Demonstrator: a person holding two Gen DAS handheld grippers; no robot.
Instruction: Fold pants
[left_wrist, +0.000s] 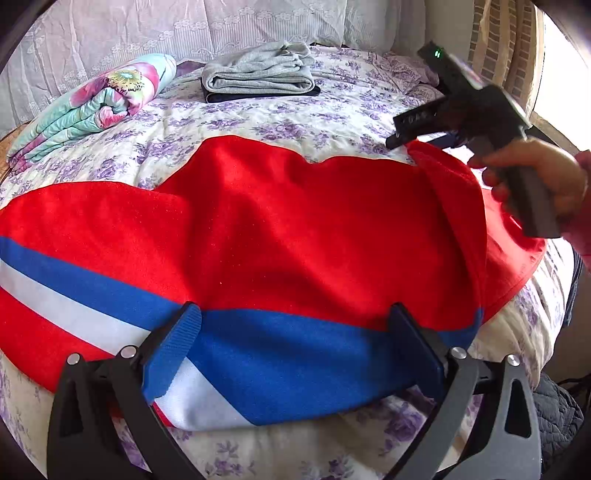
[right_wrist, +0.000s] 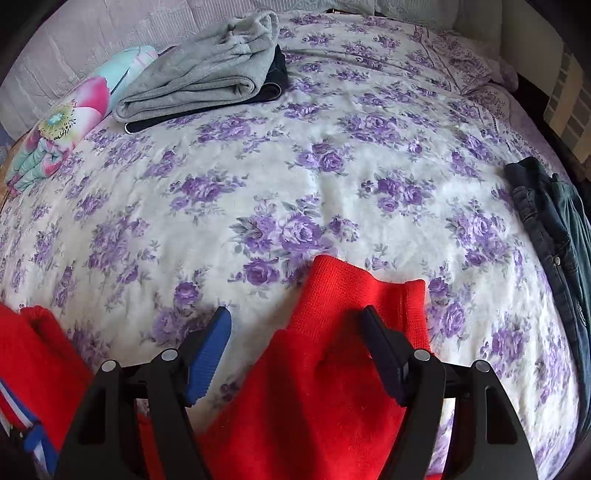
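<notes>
Both black two-finger grippers, left (left_wrist: 295, 350) and right (right_wrist: 295, 354), hang wide open, holding nothing. Soft red pants with a blue-and-white stripe (left_wrist: 277, 229) lie across the lower middle, on the purple-flowered bedspread (right_wrist: 295, 166). Next, pinch both corners evenly and keep the edges lined up.

The left wrist camera looks forward and down between its own two fingers, close over the red pants (left_wrist: 295, 229) on the flowered bedspread (left_wrist: 280, 122), facing the headboard end. The right wrist camera sits close above a red cuff (right_wrist: 354, 291), tilted more steeply down across the bed. Both views share the folded grey garment (left_wrist: 258, 72) and the rolled floral quilt (right_wrist: 62, 129).
</notes>
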